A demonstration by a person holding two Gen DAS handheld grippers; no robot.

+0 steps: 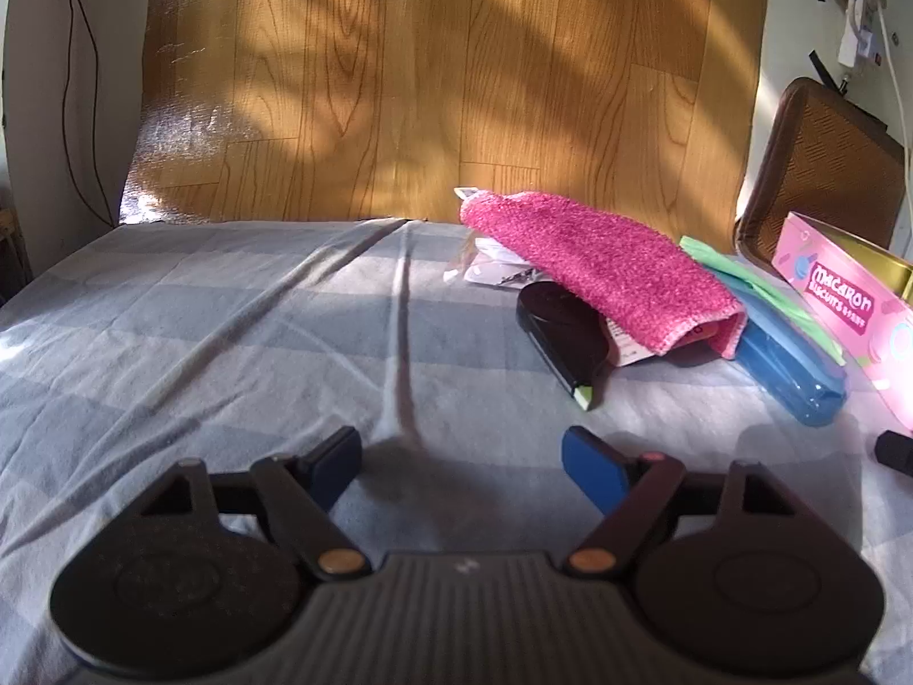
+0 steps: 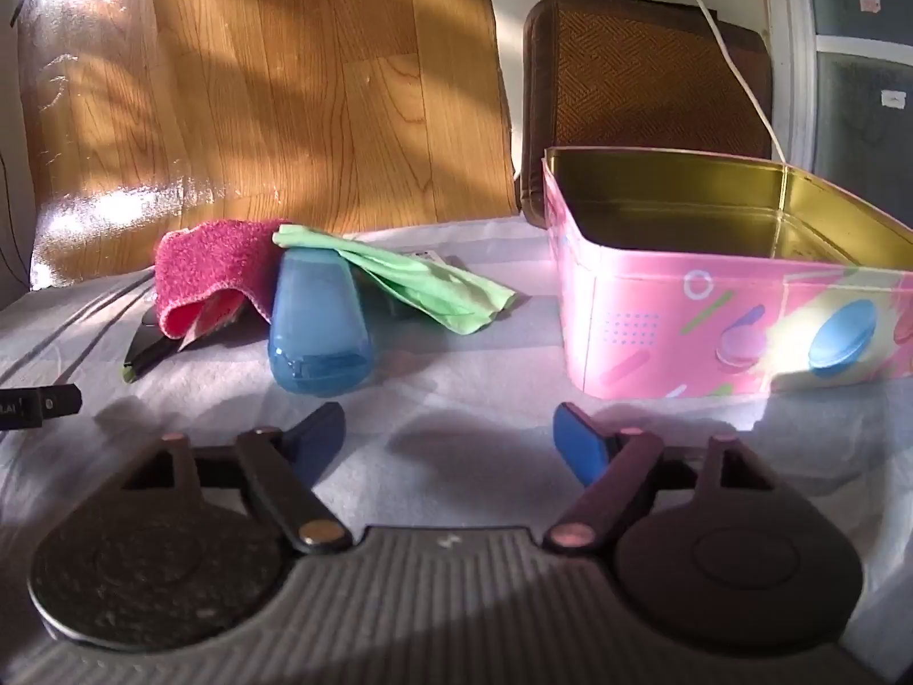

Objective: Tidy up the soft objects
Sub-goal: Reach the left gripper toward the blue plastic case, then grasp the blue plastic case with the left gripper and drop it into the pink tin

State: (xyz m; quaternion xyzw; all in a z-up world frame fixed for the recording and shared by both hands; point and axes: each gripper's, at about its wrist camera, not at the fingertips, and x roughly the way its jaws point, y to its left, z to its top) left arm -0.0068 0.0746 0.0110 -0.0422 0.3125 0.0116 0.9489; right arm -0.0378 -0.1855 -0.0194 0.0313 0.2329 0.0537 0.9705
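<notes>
**Both grippers held apart over the sheet**

The left gripper (image 1: 461,456) and right gripper (image 2: 451,439) are seen with jaws spread, nothing held. The pink towel (image 1: 599,268) is draped over a black case (image 1: 562,331) – just beside a blue case (image 2: 316,331) and green cloth (image 2: 422,285). The pink tin (image 2: 730,308) stands open, near them on the right.

Blue plastic case (image 2: 318,331) lower centre-left of right wrist view, lying on the grey checked sheet (image 1: 200,331). Black flat device (image 1: 562,337) with a green tip, centre-right of left wrist view. Wood-grain vinyl sheet (image 1: 456,74) fills the top, propped behind. Brown woven cushion (image 2: 645,74) upper right, white cable (image 2: 736,63) crossing it.
</notes>
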